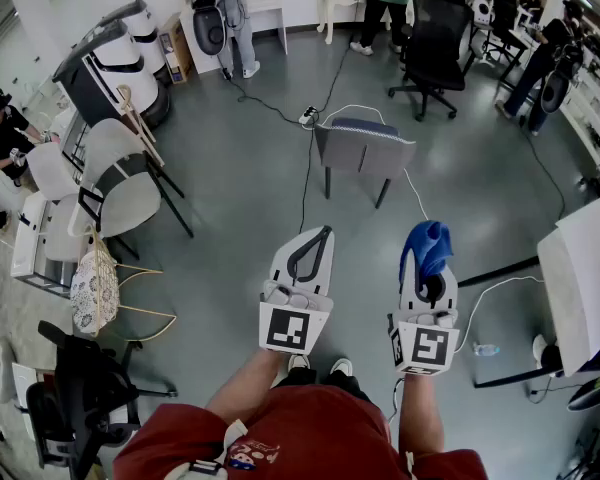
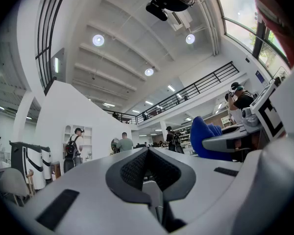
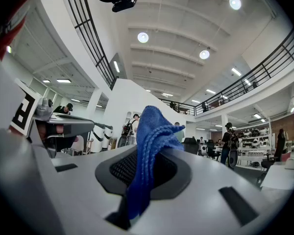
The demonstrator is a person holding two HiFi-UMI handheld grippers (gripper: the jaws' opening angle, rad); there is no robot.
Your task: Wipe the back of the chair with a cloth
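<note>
A grey chair (image 1: 365, 153) with a padded seat stands on the floor ahead of me, its back turned toward me. Both grippers are held up well short of it. My right gripper (image 1: 427, 238) is shut on a blue cloth (image 1: 426, 244), which bunches up out of the jaws; in the right gripper view the cloth (image 3: 148, 136) hangs through the right gripper (image 3: 139, 173). My left gripper (image 1: 318, 236) is shut with nothing in it; in its own view the left gripper (image 2: 148, 155) has its jaws pressed together. The cloth (image 2: 206, 135) shows at the right there.
A cable (image 1: 308, 173) runs along the floor beside the chair. White chairs (image 1: 120, 183) and a wicker item stand at the left, a black office chair (image 1: 435, 38) behind, a white table (image 1: 585, 273) at the right, a bottle (image 1: 485, 349) on the floor. People stand at the back.
</note>
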